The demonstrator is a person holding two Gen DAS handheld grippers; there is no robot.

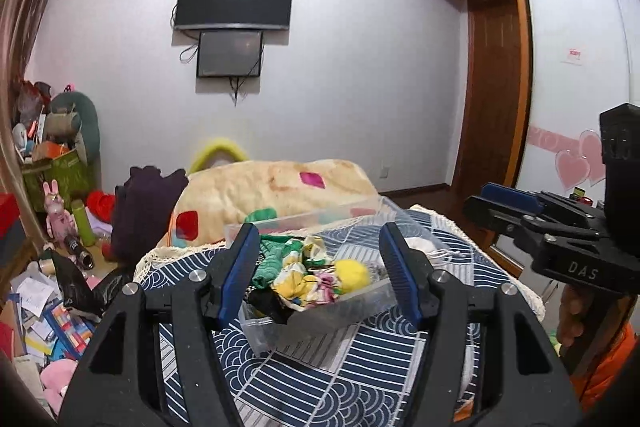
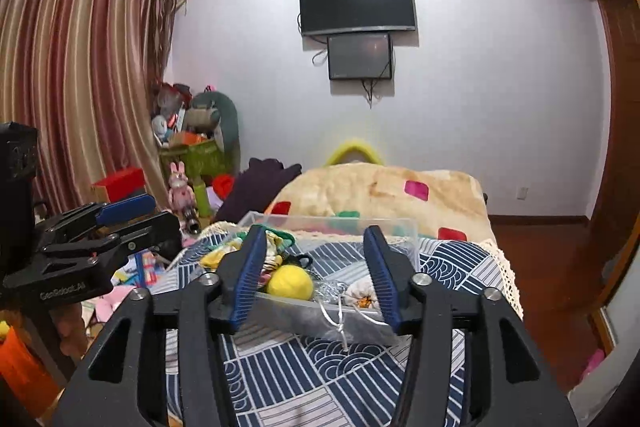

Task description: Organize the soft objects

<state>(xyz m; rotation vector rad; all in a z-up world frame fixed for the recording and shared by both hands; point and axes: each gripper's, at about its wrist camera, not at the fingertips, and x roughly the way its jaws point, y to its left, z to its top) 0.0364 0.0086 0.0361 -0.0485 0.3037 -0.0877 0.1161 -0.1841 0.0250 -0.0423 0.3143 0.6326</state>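
A clear plastic bin (image 1: 328, 323) stands on the bed's blue patterned cover (image 1: 320, 379). Inside it lie a green knit piece (image 1: 276, 259), patterned socks (image 1: 308, 283), a yellow ball (image 1: 352, 273) and a white drawstring pouch (image 1: 418, 245). My left gripper (image 1: 318, 227) is open just short of the bin, with nothing between its fingers. In the right wrist view the same bin (image 2: 304, 319), ball (image 2: 290, 283) and pouch (image 2: 360, 293) show. My right gripper (image 2: 314, 229) is open and empty too. Each gripper appears at the other view's edge: the right gripper (image 1: 520, 211) and the left gripper (image 2: 120, 215).
A cream blanket with coloured patches (image 1: 280, 187) and a dark purple garment (image 1: 148, 211) lie behind the bin. Toys, boxes and papers (image 1: 48, 307) litter the floor on the left. A wardrobe (image 1: 572, 67) stands on the right, a curtain (image 2: 72, 67) on the left. A hand in an orange sleeve (image 1: 572, 323) holds the right gripper.
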